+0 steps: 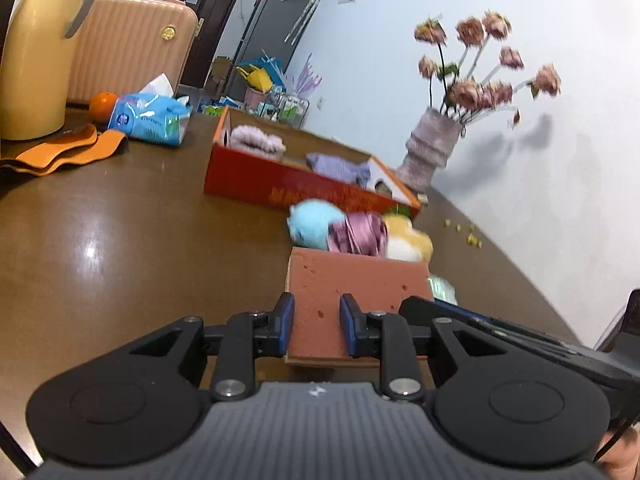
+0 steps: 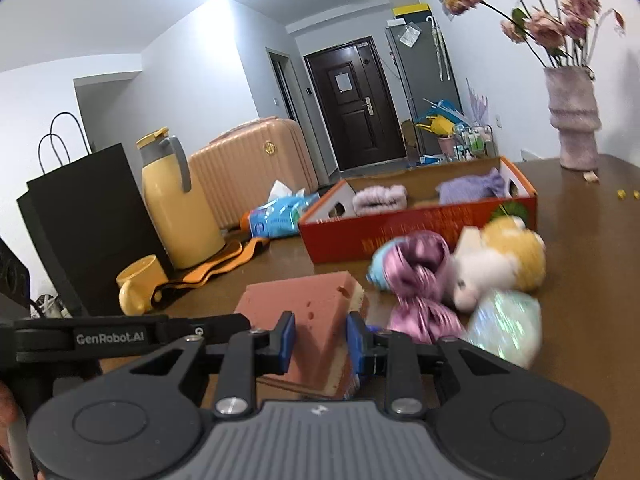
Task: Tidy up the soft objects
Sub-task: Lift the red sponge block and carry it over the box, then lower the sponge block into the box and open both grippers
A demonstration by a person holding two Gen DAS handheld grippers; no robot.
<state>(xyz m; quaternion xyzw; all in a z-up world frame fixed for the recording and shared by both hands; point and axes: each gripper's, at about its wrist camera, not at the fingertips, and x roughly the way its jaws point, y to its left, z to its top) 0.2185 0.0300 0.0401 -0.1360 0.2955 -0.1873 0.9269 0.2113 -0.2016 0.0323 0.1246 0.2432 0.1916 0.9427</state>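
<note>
A: Gripping the pink sponge [image 1: 356, 280] from both ends, are you? In the left wrist view, your left hand-held gripper [image 1: 316, 326] has its blue pads [image 1: 286, 322] pressed against the near edge of the sponge at lower centre.

B: Yes, and your right hand-held gripper [image 2: 320, 340] is clamped on the same sponge [image 2: 304, 308] in the right wrist view, where the slab stands tilted and shows a yellow layer under the pink. The other gripper's black arm reaches in from the left edge of that frame.

A: Where does the sponge sit against the rest?

B: It is low over the brown desk [image 1: 140, 232], just in front of the soft toys. Right behind it, at the centre of the left view, you have a light blue plush [image 1: 314, 224], a shiny purple fabric bow [image 1: 360, 234] and a yellow and white plush [image 1: 408, 242], all touching each other.

A: And the red box [image 1: 288, 184]?

B: It lies beyond the toys, open, with a fluffy pale item [image 1: 258, 142] at one end and a lilac cloth [image 1: 340, 166] at the other. In the right view an iridescent pouch [image 2: 506, 322] rests at right centre, beside the white plush. Upper right of both frames holds a vase of pink flowers [image 1: 430, 148].
</note>
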